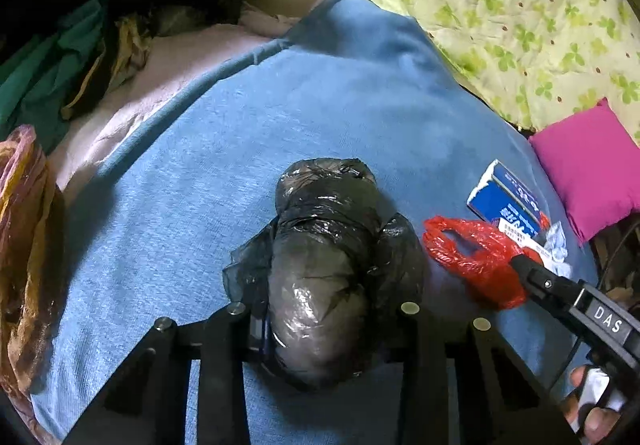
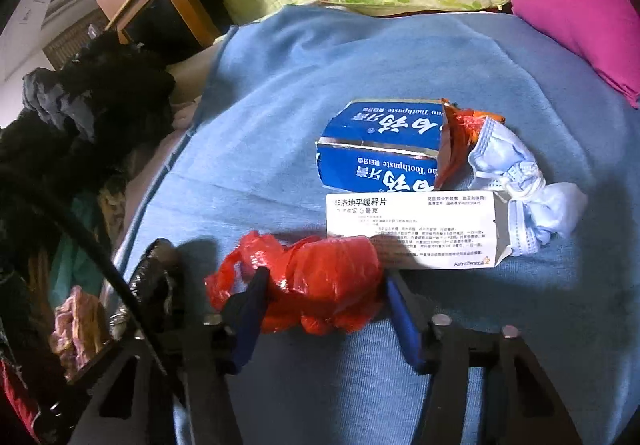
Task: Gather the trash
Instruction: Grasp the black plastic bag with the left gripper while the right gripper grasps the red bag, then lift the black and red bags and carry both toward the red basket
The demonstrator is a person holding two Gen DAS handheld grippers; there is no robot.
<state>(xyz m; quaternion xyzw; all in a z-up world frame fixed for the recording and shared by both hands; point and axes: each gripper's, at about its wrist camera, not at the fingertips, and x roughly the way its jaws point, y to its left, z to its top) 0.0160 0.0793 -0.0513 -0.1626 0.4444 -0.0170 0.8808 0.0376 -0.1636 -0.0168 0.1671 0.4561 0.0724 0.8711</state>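
Left wrist view, nearest first: my left gripper (image 1: 320,321) is clamped around one black bag (image 1: 320,285), a crumpled, glossy bundle that lies lengthwise between the fingers on the blue blanket (image 1: 240,125). Just to its right sits one red bag (image 1: 472,257), and my right gripper (image 1: 524,265) comes in from the lower right with its tip against that bag; part of my hand (image 1: 592,409) shows at the corner. Beyond the red bag lies one blue box (image 1: 504,197), and past that one pink cushion (image 1: 592,165) at the blanket's edge. One floral sheet (image 1: 520,5) covers the far right. One brownish bag (image 1: 24,225) hangs at the left edge, with a heap of clothes (image 1: 60,65) behind it.

Right wrist view: my right gripper (image 2: 324,297) has one finger on each side of the red bag (image 2: 312,285), the left finger pressing into its plastic; I cannot tell whether the right one touches. No earlier picture lets me judge more. Just behind the bag lies one white box (image 2: 412,229), touching it. Behind that is the blue box (image 2: 380,149), a toothpaste carton, with one orange wrapper (image 2: 460,129) at its right end. One crumpled mask (image 2: 520,189) lies right of both boxes. The black bag (image 2: 156,277) shows at the left.
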